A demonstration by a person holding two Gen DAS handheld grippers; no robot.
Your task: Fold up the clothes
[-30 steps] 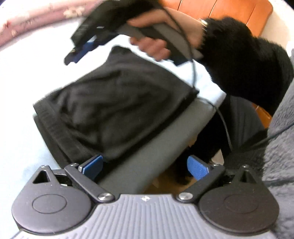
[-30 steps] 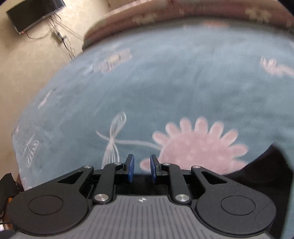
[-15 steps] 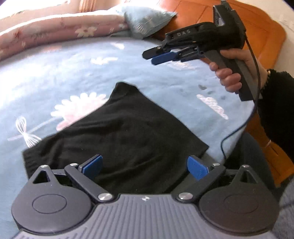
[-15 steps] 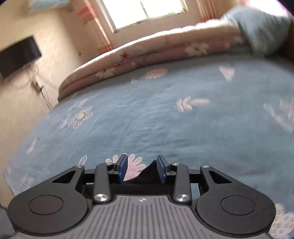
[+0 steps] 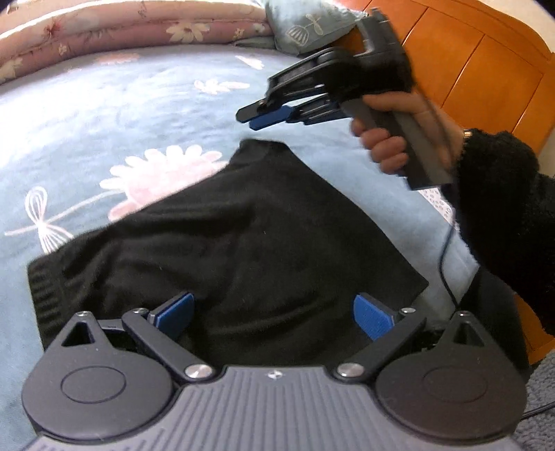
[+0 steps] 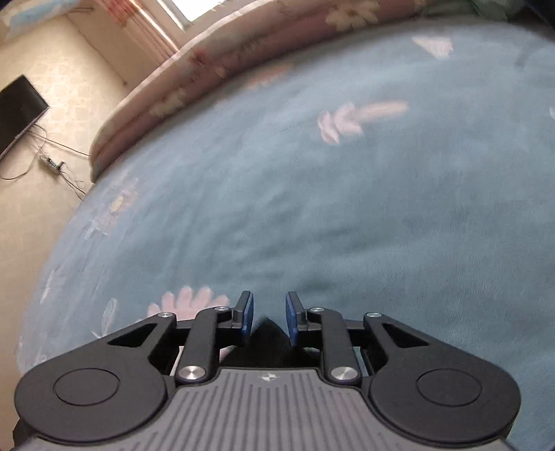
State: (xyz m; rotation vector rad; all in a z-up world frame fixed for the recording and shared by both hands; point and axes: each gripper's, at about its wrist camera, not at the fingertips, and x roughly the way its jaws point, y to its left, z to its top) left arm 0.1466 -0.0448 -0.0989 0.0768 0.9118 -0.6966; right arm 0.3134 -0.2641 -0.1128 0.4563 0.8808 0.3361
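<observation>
Jaws of the left gripper [image 5: 274, 312] stand wide above the near edge of a folded black knit garment [image 5: 242, 249] on the blue flowered bedspread [image 5: 104, 114]. Beyond the garment's far corner, the right gripper [image 5: 258, 116] hangs empty, its jaws narrow and closing.

A: Where does the left camera look from?

B: It sits just behind the left gripper [image 5: 274, 310] and looks down along its fingers, close over the black garment [image 5: 242, 249] on the blue bedspread [image 5: 104, 104]. Up ahead to the right it sees the right gripper [image 5: 263, 116].

A: And the right camera?

B: It sits behind the right gripper [image 6: 269, 314], close above the bed, facing the far wall [image 6: 52, 104].

A: What do both see?

B: The bedspread [image 6: 312, 194], the pink quilt [image 5: 121, 27], and a tip of the garment [image 6: 267, 341].
</observation>
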